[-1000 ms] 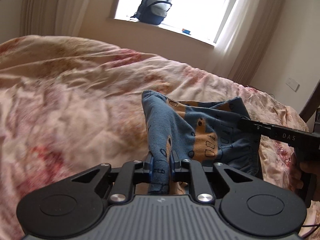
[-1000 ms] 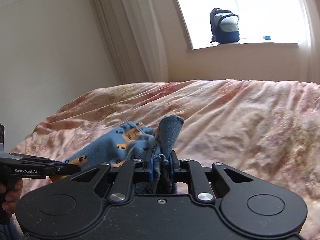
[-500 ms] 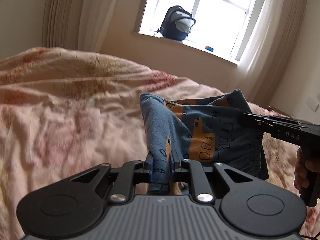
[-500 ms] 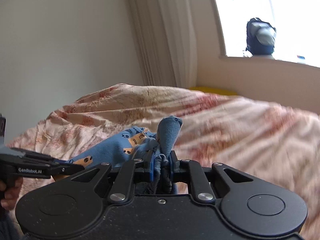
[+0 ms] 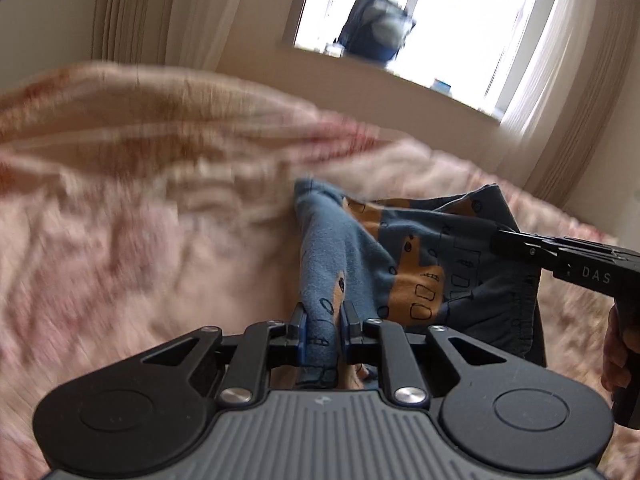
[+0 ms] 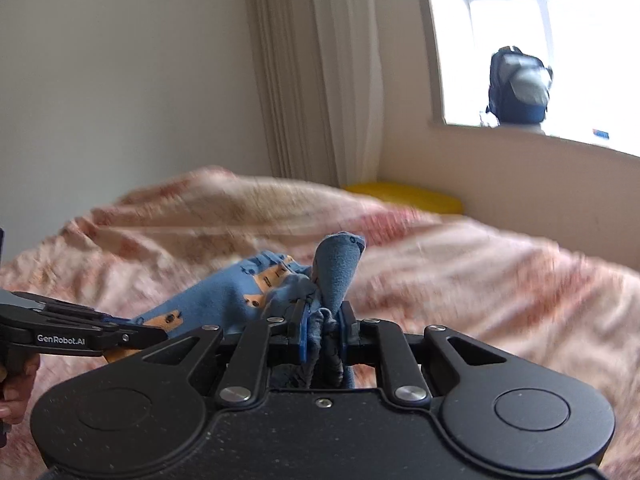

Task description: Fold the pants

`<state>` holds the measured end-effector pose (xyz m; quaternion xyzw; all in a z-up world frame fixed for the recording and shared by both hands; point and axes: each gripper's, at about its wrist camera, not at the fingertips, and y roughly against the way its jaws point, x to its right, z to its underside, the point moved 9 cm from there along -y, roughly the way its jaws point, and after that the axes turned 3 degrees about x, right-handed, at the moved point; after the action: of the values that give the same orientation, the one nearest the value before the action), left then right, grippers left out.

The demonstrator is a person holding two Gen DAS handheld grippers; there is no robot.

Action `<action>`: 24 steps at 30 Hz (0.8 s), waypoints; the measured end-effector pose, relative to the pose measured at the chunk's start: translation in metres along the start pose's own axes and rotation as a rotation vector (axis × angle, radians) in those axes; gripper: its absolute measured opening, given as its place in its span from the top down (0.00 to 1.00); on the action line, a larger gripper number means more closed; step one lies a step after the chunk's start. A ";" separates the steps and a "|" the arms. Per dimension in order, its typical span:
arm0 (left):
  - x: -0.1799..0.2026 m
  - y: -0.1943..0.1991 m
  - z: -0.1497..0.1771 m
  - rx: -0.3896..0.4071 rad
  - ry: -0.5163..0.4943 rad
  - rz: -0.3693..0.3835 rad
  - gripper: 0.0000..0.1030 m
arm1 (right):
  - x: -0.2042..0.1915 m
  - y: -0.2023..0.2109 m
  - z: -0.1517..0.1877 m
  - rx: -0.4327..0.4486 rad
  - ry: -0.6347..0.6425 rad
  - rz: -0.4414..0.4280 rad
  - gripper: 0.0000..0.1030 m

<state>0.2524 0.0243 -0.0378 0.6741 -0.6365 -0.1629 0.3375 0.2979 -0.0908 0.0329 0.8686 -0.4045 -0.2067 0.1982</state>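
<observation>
Left wrist: each gripper (image 5: 323, 330) (image 6: 323, 334) pinches bunched, soft blue printed pants (image 5: 400, 264) above a rumpled floral quilt (image 5: 140, 220).

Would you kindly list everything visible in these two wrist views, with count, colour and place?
pants: one, blue with orange print, held up over the bed between both grippers
bedspread: one, pink and cream floral, covering the bed
backpack: one, dark blue and grey, on the window sill
curtains: cream, beside the window
yellow object: one, beyond the bed by the wall; too blurred to identify
left gripper: one, black, shut on the pants
right gripper: one, black, shut on bunched pants fabric
hands: two, each holding a gripper handle
</observation>
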 end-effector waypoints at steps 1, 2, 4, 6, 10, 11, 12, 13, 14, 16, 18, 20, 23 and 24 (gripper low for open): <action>-0.002 -0.005 0.007 -0.010 -0.001 -0.016 0.83 | 0.006 -0.008 0.011 -0.028 -0.018 0.009 0.85; -0.004 -0.007 0.011 -0.010 -0.006 -0.022 0.82 | 0.012 -0.013 0.021 -0.044 -0.027 0.026 0.85; -0.005 -0.006 0.015 -0.001 -0.007 -0.022 0.79 | 0.020 -0.017 0.030 -0.043 -0.046 0.036 0.83; -0.005 -0.004 0.014 -0.007 -0.008 -0.020 0.76 | 0.025 -0.014 0.032 -0.030 -0.093 0.035 0.78; -0.002 0.008 0.012 -0.008 -0.022 -0.027 0.59 | 0.024 -0.003 0.031 -0.001 -0.075 0.065 0.61; -0.001 0.012 0.010 -0.002 -0.024 -0.026 0.52 | 0.022 0.002 0.029 0.014 -0.074 0.069 0.52; 0.000 0.017 0.008 0.009 -0.026 -0.030 0.38 | 0.020 0.007 0.028 0.032 -0.069 0.078 0.47; 0.001 0.024 0.006 0.026 -0.028 -0.035 0.33 | 0.017 0.014 0.026 0.051 -0.061 0.093 0.33; 0.003 0.031 0.004 0.043 -0.034 -0.040 0.32 | 0.013 0.022 0.025 0.071 -0.055 0.105 0.26; 0.006 0.045 0.001 0.066 -0.048 -0.046 0.24 | 0.004 0.039 0.023 0.106 -0.046 0.117 0.21; 0.009 0.060 -0.002 0.098 -0.052 -0.060 0.13 | -0.005 0.056 0.022 0.132 -0.023 0.138 0.13; 0.010 0.079 -0.004 0.142 -0.055 -0.078 0.08 | -0.013 0.074 0.021 0.170 -0.011 0.162 0.06; 0.012 0.107 -0.004 0.198 -0.061 -0.103 0.00 | -0.025 0.100 0.021 0.210 -0.001 0.187 0.01; 0.012 0.116 -0.002 0.217 -0.062 -0.110 0.00 | -0.029 0.108 0.021 0.221 0.003 0.193 0.01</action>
<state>0.1688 0.0174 0.0432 0.7353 -0.6224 -0.1322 0.2335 0.2026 -0.1358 0.0760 0.8424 -0.5062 -0.1395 0.1209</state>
